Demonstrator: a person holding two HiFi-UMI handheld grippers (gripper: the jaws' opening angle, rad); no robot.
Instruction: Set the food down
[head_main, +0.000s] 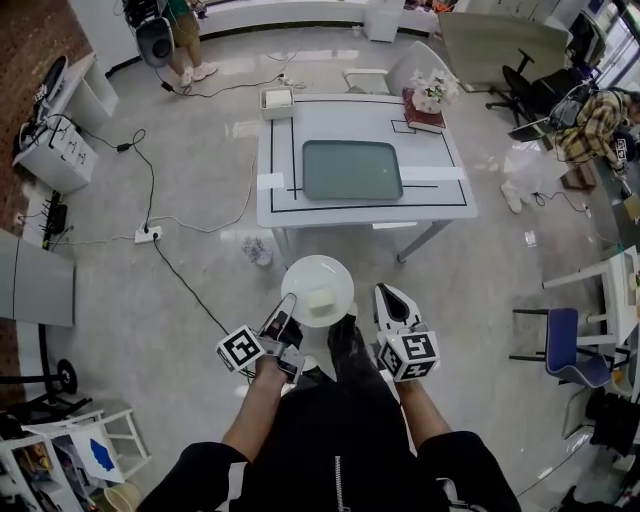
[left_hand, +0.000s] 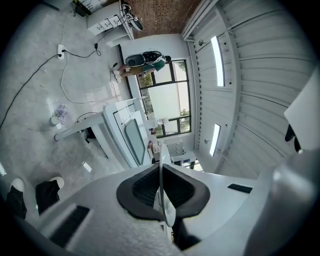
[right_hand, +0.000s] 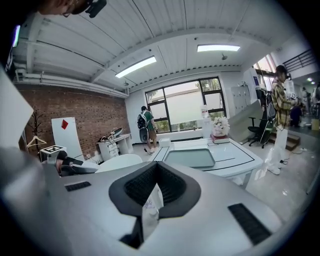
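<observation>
A white plate (head_main: 317, 290) carries a pale block of food (head_main: 320, 301), held level in front of me and short of the white table (head_main: 360, 205). My left gripper (head_main: 287, 312) is shut on the plate's near-left rim. That rim (left_hand: 167, 212) shows edge-on between the pads in the left gripper view. My right gripper (head_main: 391, 298) hangs just right of the plate, shut on a small white packet (right_hand: 151, 205). The plate (right_hand: 120, 162) lies to its left in the right gripper view. A grey-green tray (head_main: 352, 170) rests on the table's middle.
A white box (head_main: 277, 99) sits at the table's far left corner, and a book with flowers (head_main: 428, 100) at the far right. A power strip (head_main: 148, 235) and cables cross the floor at left. A blue chair (head_main: 560, 340) stands at right. A person (head_main: 185, 40) stands far off.
</observation>
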